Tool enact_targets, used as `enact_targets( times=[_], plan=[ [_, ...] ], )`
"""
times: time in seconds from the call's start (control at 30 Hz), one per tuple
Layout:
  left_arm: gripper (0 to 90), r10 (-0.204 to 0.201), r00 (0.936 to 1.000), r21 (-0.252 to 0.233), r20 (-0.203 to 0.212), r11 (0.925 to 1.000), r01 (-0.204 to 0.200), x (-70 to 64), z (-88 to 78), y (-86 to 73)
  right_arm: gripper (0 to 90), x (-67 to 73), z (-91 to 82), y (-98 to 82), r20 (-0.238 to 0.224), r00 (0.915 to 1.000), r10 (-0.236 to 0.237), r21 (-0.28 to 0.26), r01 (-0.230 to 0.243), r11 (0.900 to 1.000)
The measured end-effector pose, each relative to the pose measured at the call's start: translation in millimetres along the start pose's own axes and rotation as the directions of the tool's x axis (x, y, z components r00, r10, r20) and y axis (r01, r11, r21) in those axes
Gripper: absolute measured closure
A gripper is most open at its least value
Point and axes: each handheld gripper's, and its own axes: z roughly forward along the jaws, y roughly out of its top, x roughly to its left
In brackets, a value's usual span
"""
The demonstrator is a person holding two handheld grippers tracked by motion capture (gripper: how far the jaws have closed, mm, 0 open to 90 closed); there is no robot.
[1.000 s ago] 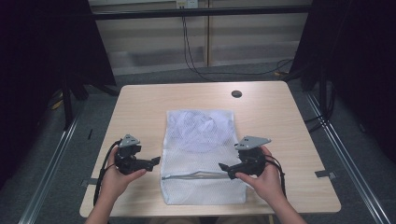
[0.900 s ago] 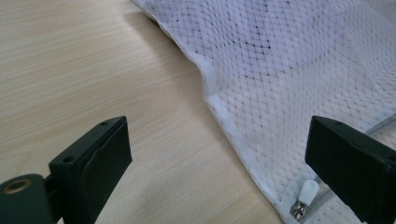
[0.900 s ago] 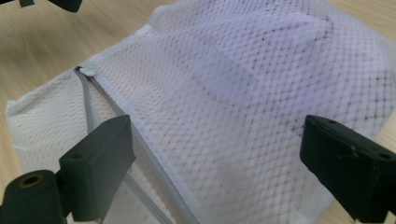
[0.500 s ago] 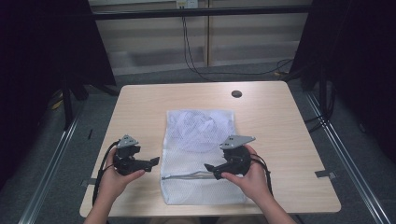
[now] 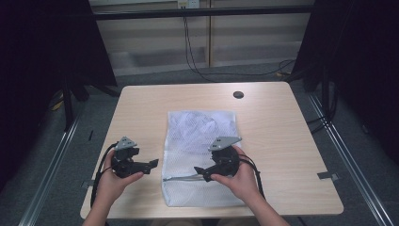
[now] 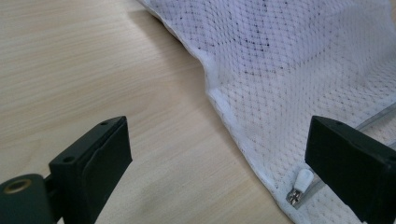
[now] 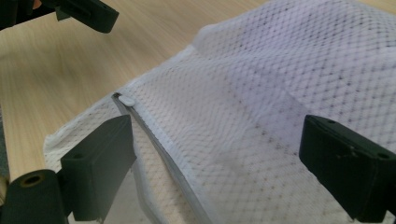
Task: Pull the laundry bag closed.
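Pale wooden table [image 5: 282, 141] bears a white mesh bag [image 5: 200, 141] whose zipper pull [image 6: 301, 183] lies nearer the wide-open left gripper [image 5: 153, 164] than the wide-open right gripper [image 5: 197, 170].

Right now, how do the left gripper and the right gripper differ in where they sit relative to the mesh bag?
The left gripper sits over bare table, beside the edge of the mesh bag; the right gripper sits over the bag itself. The left gripper is near the zipper pull at the zipper's end; the right gripper is farther along the zipper. Both have jaws wide open, holding nothing.
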Motion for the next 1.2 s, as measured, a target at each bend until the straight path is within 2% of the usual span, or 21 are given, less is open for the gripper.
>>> enact_targets(
  times=[0.17,0.67,0.73,0.97,1.2],
  plan=[
    [6.8,-0.001,1.0,0.001,-0.007,1.0,0.001,1.1,-2.2,-1.0,10.0,5.6,6.6,5.2,0.0,0.9997,-0.025,0.006,0.025,1.0],
    [6.8,-0.008,1.0,-0.01,-0.005,0.9999,0.008,3.9,-6.5,-1.9,13.6,17.2,25.9,12.4,-0.032,0.9988,-0.037,0.016,0.037,0.999],
    [6.8,-0.005,0.9999,-0.009,-0.01,0.9999,0.004,4.3,-6.7,-1.9,15.6,19.2,30.5,13.1,-0.051,0.9984,-0.022,0.024,0.023,0.999],
    [6.9,-0.01,0.9999,-0.01,-0.007,0.9999,0.01,4.2,-6.5,-2.3,18.9,21.3,38.6,15.3,-0.077,0.9967,0.023,0.026,-0.021,0.999],
    [6.9,-0.005,0.9999,-0.001,-0.011,1.0,0.005,5.5,-6.8,-2.7,24.7,25.9,44.6,16.8,-0.081,0.9965,0.019,0.036,-0.016,0.999]
  ],
)
